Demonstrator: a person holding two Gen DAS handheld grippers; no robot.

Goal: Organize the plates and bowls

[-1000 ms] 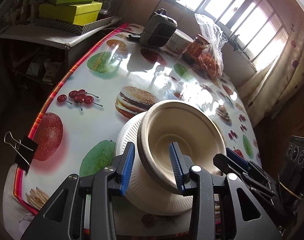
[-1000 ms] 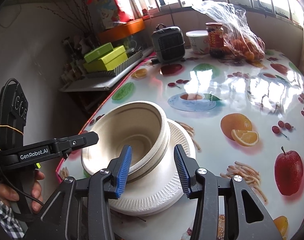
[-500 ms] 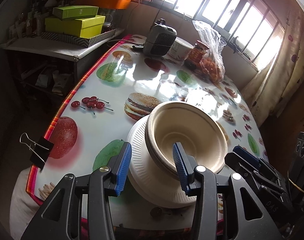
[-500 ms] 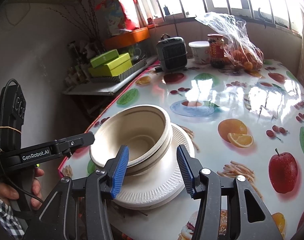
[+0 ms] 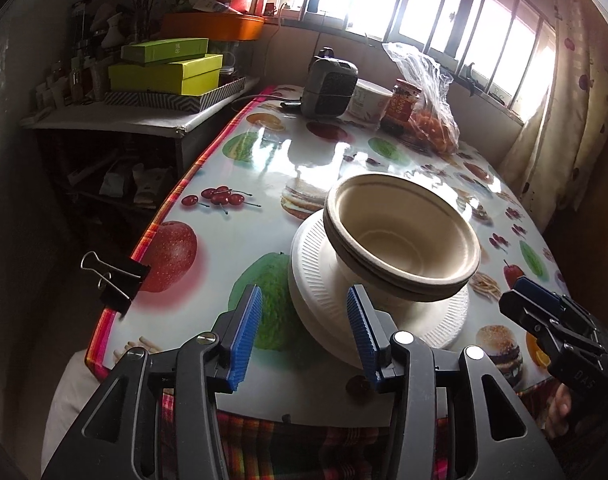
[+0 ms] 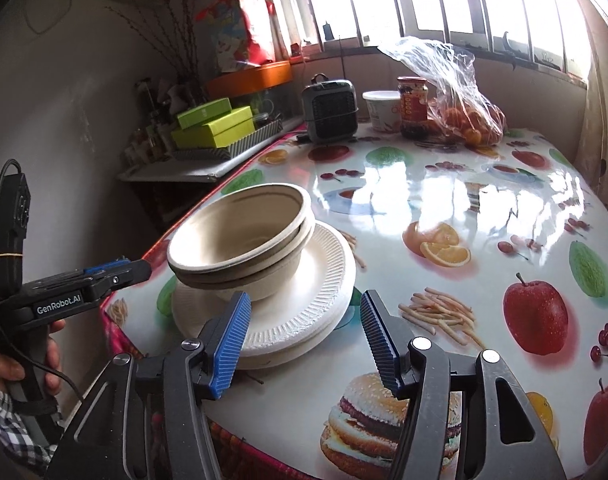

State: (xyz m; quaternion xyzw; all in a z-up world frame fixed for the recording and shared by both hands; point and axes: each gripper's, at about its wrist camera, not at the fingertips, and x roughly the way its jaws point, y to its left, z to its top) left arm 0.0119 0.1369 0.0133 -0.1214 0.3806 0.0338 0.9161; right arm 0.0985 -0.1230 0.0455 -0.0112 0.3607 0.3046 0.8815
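1. The surface (image 6: pixel 484 200) wears a glossy, smooth printed cover that mirrors the window light.
2. The bowls (image 6: pixel 239 240) look like matt, fibrous beige paper pulp.
3. The plates (image 6: pixel 320 300) are matt white with ribbed rims.
4. Each claw, left (image 5: pixel 304 332) and right (image 6: pixel 304 340), has ridged blue rubbery pads on matt black plastic.
5. The bag (image 6: pixel 444 80) is thin, clear, crinkled plastic.

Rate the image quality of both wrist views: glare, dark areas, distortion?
Left wrist: windows blown out, glare streaks on the glossy tablecloth, shelf side dark, strong fisheye bending. Right wrist: the same backlight and sheen on the cloth, left wall dim, stacked bowls sharp.
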